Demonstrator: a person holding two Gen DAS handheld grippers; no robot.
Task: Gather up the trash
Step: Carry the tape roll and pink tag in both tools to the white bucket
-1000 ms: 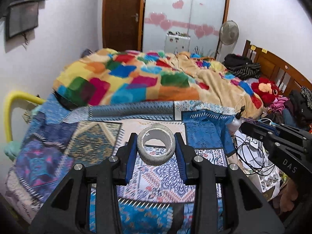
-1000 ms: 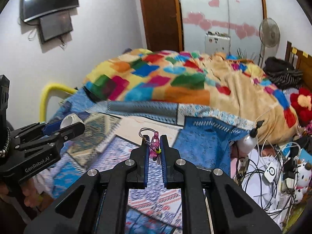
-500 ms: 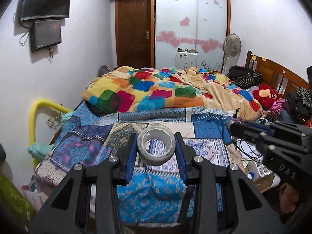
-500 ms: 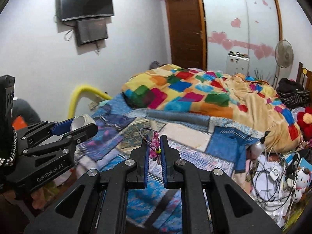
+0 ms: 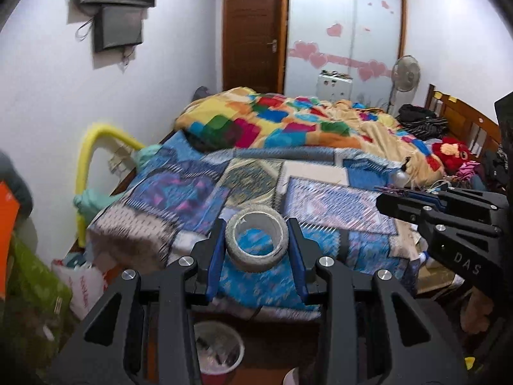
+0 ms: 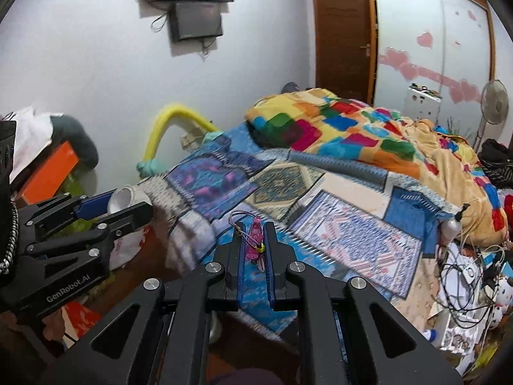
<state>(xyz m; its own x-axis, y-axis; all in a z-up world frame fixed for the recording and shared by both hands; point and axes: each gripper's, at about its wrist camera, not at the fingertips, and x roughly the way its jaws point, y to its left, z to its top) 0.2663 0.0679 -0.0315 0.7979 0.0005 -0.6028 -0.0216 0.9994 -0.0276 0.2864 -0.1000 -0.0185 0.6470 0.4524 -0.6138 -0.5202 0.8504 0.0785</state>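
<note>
The bed [image 5: 288,173] is filling the middle of both views, patchwork blanket [image 5: 282,122] heaped toward the upper centre, patterned sheet [image 6: 352,240] spreading twd the lower edge. Wardrobe w/ pink hearts [image 5: 343,38] is sitting at top right. Only the left wrist view is showing a bin [image 5: 218,349] on the floor at bottom centre, w/ bits inside. Only the right wrist view is showing the cable tangle [image 6: 465,272] at lower right.

The left gripper [image 5: 256,245] is clamping a near-spent tape roll [image 5: 256,240] at frame centre, pads pressing both sides, jaws partly apart. In the right wrist view it's poking in from the left edge. The right gripper [image 6: 255,243] is pinching a small pink trinket [image 6: 255,240] w/ a wire loop, jaws nearly together, centre frame.
</note>
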